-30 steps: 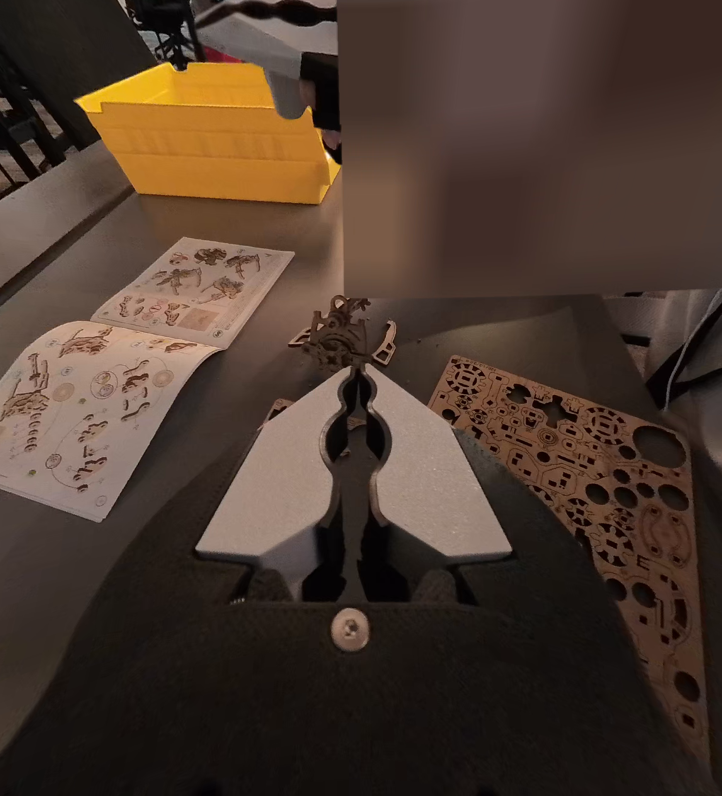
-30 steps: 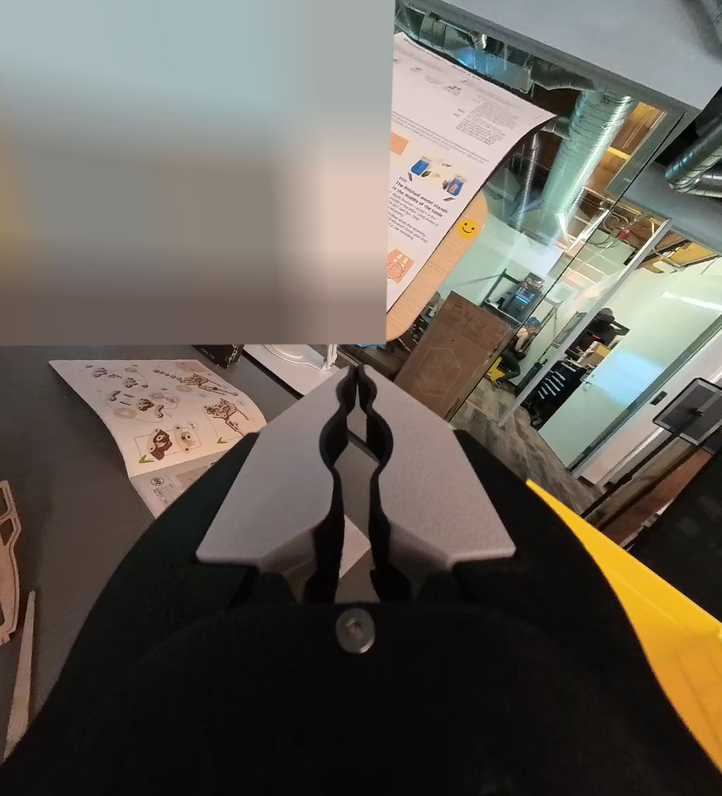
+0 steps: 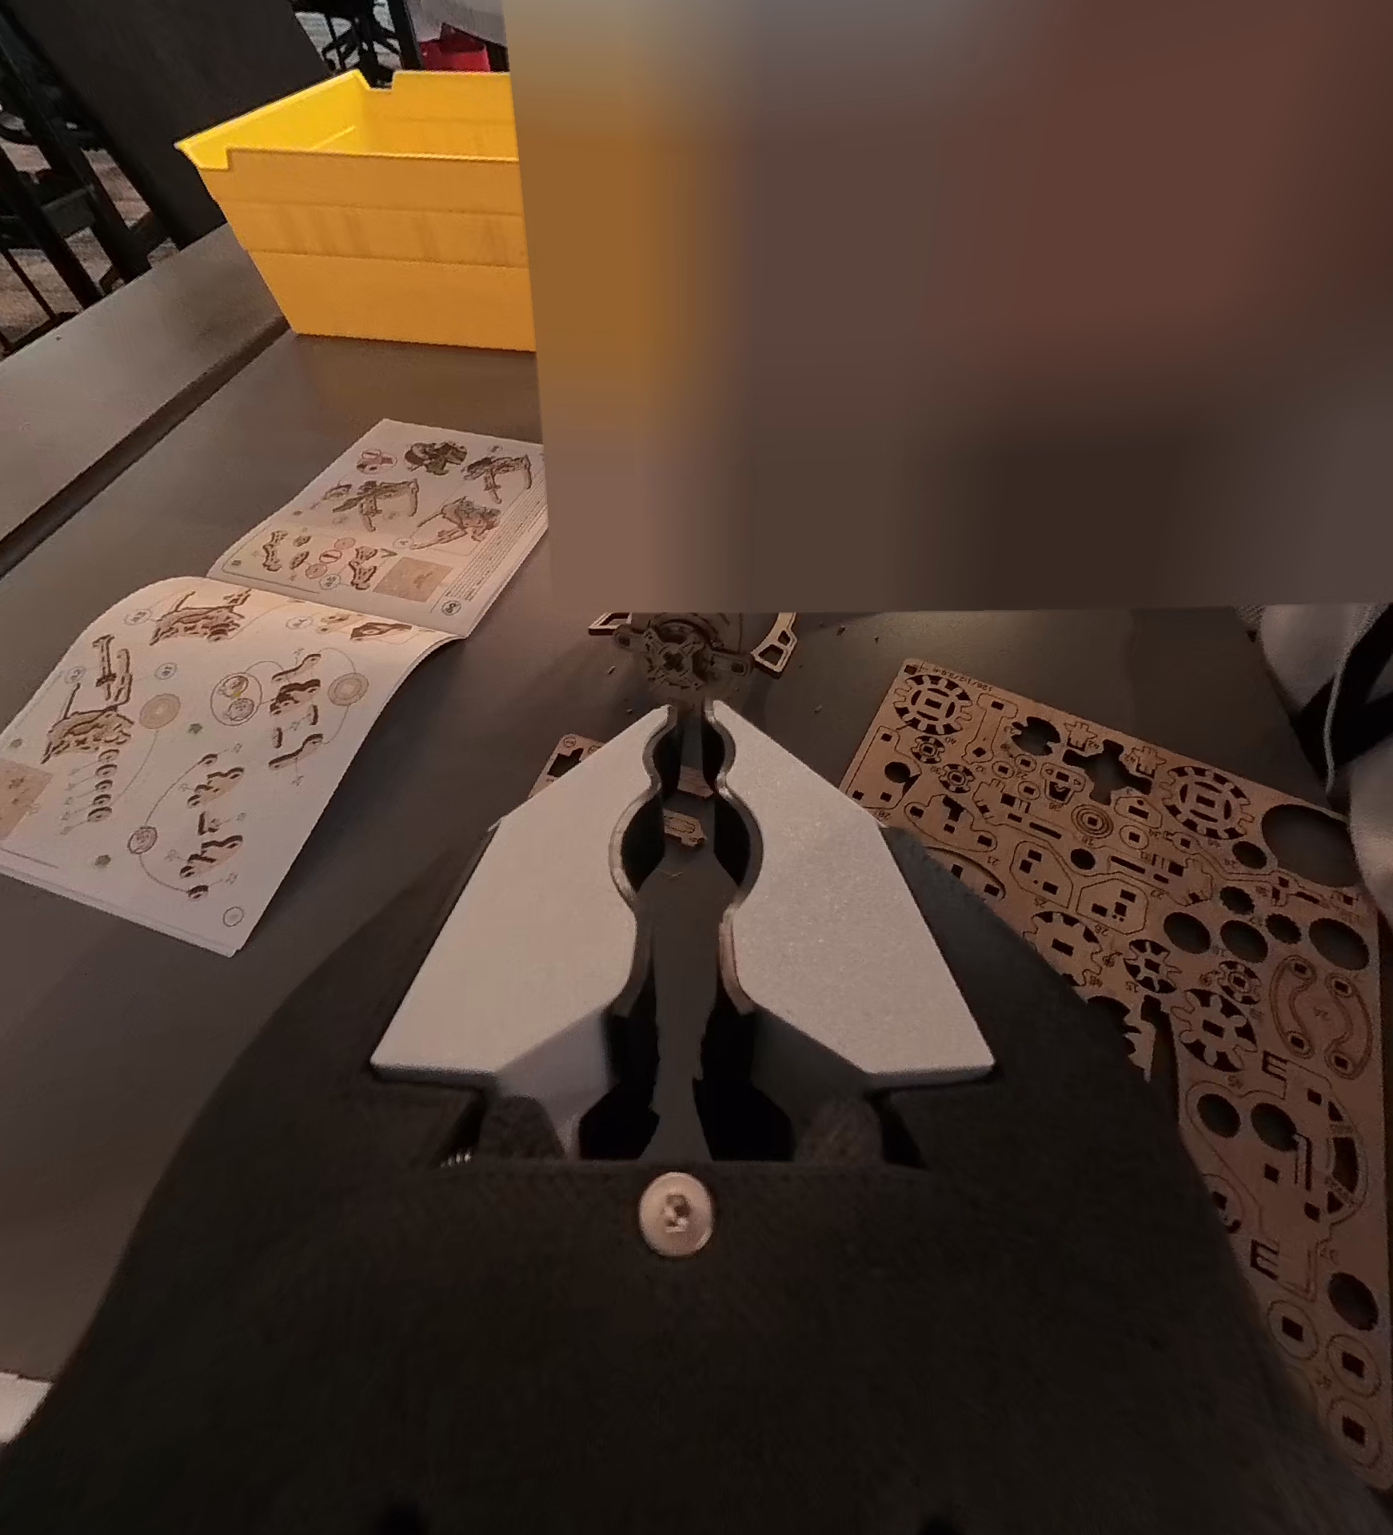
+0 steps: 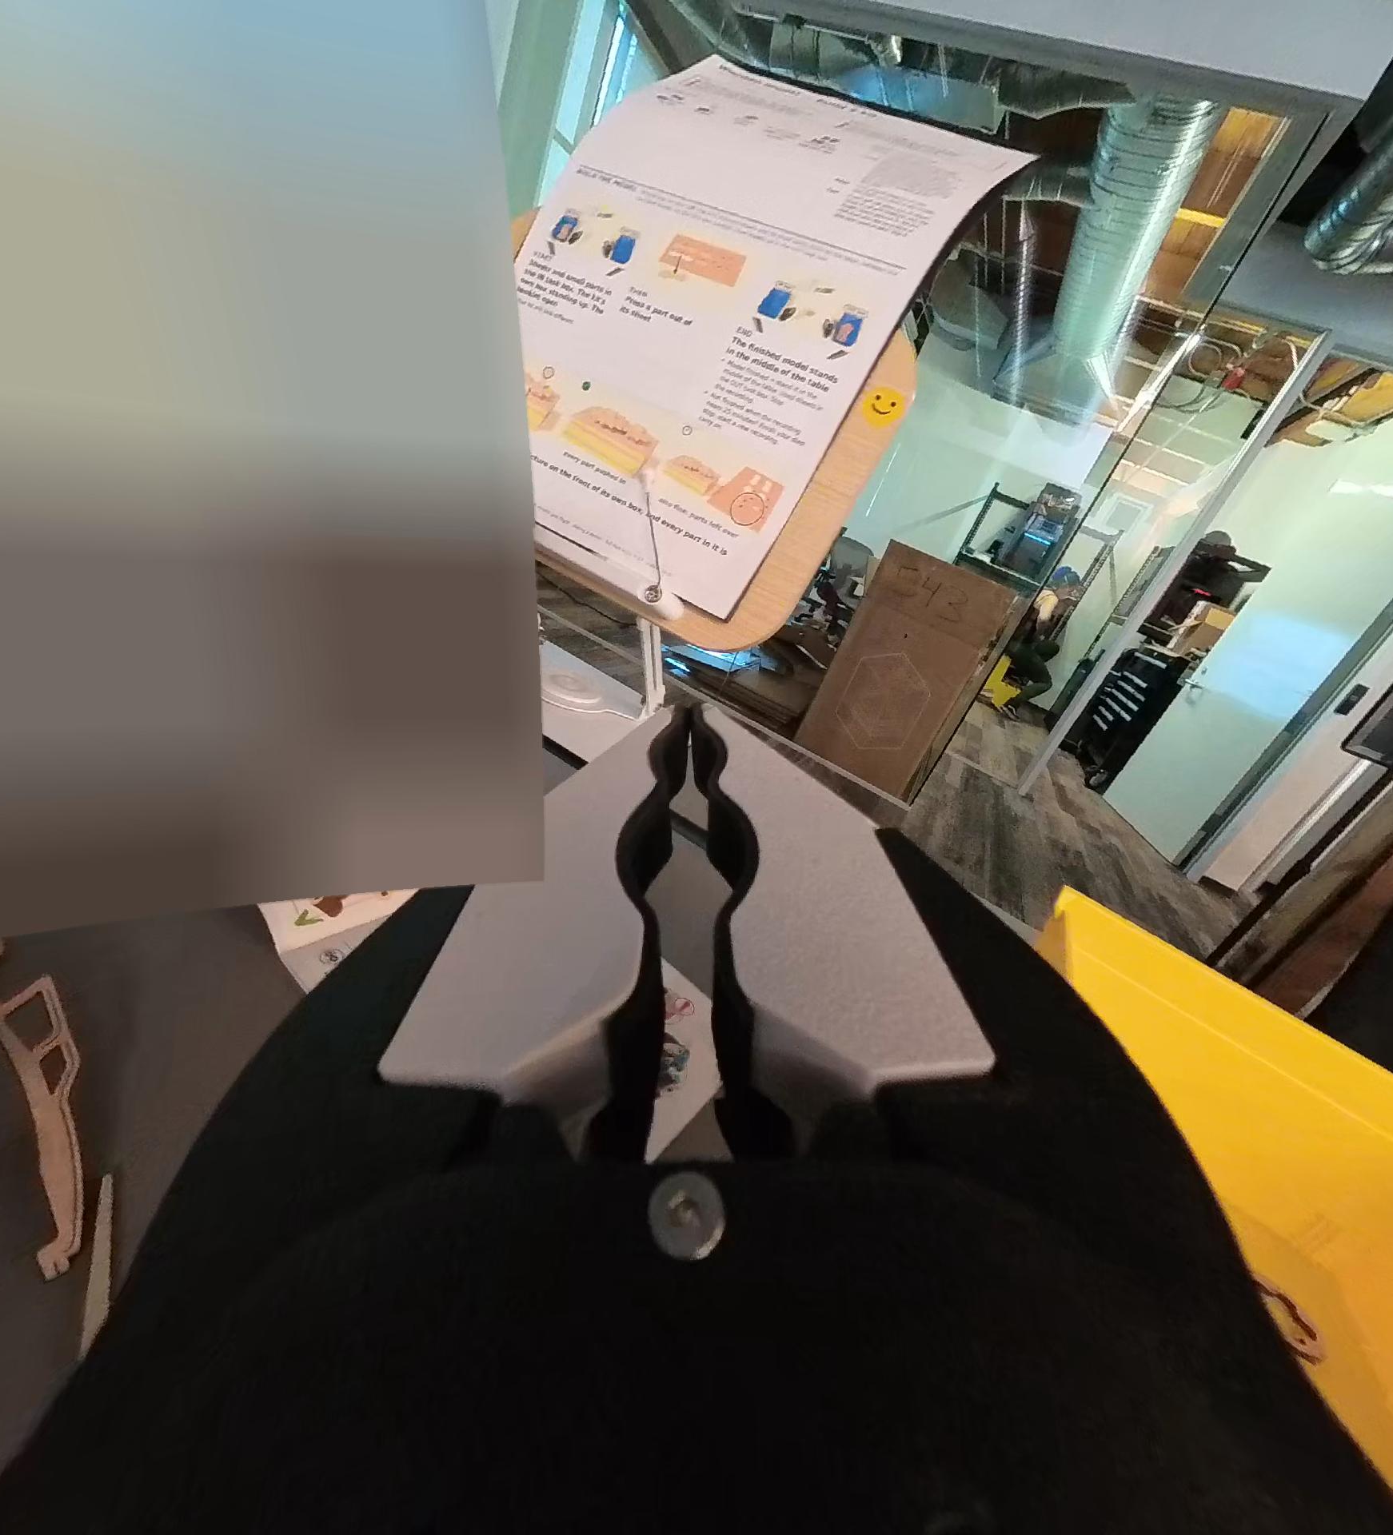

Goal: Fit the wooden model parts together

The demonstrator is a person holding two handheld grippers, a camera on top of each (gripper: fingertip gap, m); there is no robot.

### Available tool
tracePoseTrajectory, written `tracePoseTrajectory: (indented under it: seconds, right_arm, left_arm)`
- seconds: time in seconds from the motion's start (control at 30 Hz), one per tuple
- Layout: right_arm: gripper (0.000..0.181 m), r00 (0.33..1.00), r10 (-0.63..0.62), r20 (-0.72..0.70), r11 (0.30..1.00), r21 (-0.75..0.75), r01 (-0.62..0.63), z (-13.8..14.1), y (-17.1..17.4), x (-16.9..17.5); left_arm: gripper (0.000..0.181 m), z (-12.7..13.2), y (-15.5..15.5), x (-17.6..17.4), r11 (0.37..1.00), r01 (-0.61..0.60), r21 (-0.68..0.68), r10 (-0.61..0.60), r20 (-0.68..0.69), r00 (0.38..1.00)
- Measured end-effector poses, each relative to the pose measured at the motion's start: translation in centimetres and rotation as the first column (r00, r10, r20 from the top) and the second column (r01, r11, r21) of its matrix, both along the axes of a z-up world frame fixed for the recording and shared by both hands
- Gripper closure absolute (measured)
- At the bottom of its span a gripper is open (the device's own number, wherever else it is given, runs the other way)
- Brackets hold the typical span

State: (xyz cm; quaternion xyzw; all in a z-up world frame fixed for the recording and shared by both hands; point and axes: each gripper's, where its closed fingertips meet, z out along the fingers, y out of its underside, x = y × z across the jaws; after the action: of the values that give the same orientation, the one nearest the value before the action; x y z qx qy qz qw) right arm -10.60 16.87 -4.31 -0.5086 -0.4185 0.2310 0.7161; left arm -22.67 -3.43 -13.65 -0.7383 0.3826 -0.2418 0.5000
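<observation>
My left gripper (image 3: 686,716) is shut on the lower edge of a small wooden model assembly (image 3: 676,658), a gear-like cluster with curved arms, held just above the dark table (image 3: 427,465). A laser-cut wooden parts sheet (image 3: 1133,914) lies flat to its right. A small loose wooden piece (image 3: 568,757) lies under the left fingers. My right gripper (image 4: 689,724) is shut and empty, raised and pointing away over the table's far edge. Loose wooden frame pieces (image 4: 37,1105) lie on the table at its lower left.
An open instruction booklet (image 3: 220,723) lies left of the left gripper, and its corner shows in the right wrist view (image 4: 328,922). A yellow bin (image 3: 377,232) stands at the back and shows right of the right gripper (image 4: 1258,1163). A printed sheet on a stand (image 4: 718,332) rises beyond the table.
My right gripper has tilted upward, so less of the table and booklet shows. My left gripper has shifted slightly, still holding the wooden assembly.
</observation>
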Motion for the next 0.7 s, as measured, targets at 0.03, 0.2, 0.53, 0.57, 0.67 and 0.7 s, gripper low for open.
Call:
tracePoseTrajectory:
  seconds: [0.03, 0.2, 0.53, 0.57, 0.67, 0.7]
  right_arm:
    - [0.181, 1.0, 0.002, 0.007, 1.0, 0.001, -0.002, -0.1, 0.0, -0.1]
    - [0.181, 0.999, 0.022, 0.039, 1.0, -0.003, -0.022, -0.7, -0.3, -0.6]
    - [0.181, 0.991, 0.065, 0.113, 0.996, 0.047, -0.07, -1.3, -1.6, -1.8]
    - [0.181, 0.99, 0.064, 0.124, 0.995, 0.062, -0.072, -1.3, -1.8, -1.9]
    - [0.181, 0.986, 0.058, 0.154, 0.991, 0.107, -0.075, -1.4, -2.3, -2.2]
    - [0.181, 0.985, 0.056, 0.161, 0.99, 0.117, -0.075, -1.4, -2.3, -2.2]
  left_arm:
    - [0.178, 0.0, 0.0, 0.0, 1.0, -0.002, -0.001, 0.002, -0.002, 1.0]
    - [0.178, 0.0, 0.0, -0.2, 1.0, -0.006, -0.002, 0.006, -0.001, 1.0]
    - [0.177, -0.2, -0.2, -0.1, 1.0, 0.001, -0.013, -0.001, -0.023, 1.0]
    - [0.177, -0.3, -0.2, -0.1, 1.0, 0.003, -0.016, -0.003, -0.021, 1.0]
    - [0.176, -0.6, -0.1, -0.1, 1.0, 0.001, -0.025, -0.002, -0.032, 0.999]
    - [0.176, -0.7, -0.1, -0.2, 1.0, -0.002, -0.025, 0.001, -0.04, 0.999]
